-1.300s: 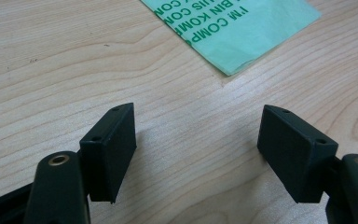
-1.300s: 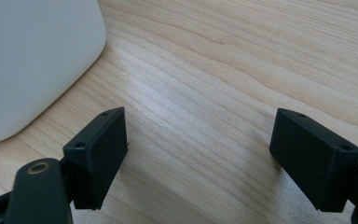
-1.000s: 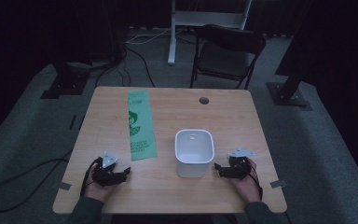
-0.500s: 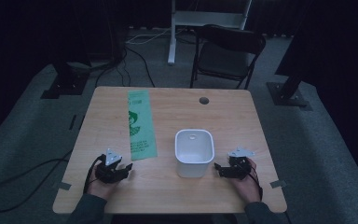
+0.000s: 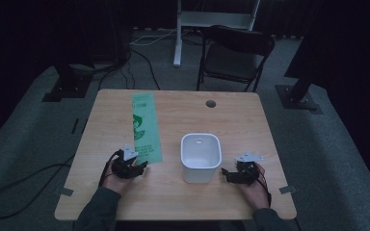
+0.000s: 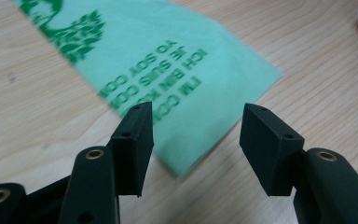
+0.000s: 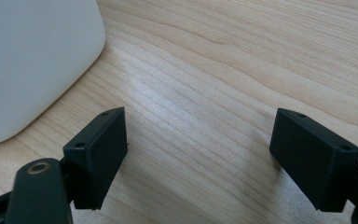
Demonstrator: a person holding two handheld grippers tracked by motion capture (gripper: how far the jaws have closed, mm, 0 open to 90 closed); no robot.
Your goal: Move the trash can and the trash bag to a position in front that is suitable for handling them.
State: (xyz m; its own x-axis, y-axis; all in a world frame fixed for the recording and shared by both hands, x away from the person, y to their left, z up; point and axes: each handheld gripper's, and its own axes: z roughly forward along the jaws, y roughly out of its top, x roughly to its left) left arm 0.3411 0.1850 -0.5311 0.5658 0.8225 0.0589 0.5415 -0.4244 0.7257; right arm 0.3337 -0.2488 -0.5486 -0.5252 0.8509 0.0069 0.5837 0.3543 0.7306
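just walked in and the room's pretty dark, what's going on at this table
A person sits at a wooden table with a gripper in each hand. The left gripper is open and pointed at the near corner of a flat green bag lying on the table, with nothing gripped yet. The right gripper rests open on the bare wood beside a white tub, which stands upright and looks empty. Nothing is held so far.

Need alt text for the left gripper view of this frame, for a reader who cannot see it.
The left gripper hovers with its two black jaws wide open just above the near corner of a flat green bag printed with darker green lettering and a leaf design. The bag lies on a light wooden table, and nothing is gripped.
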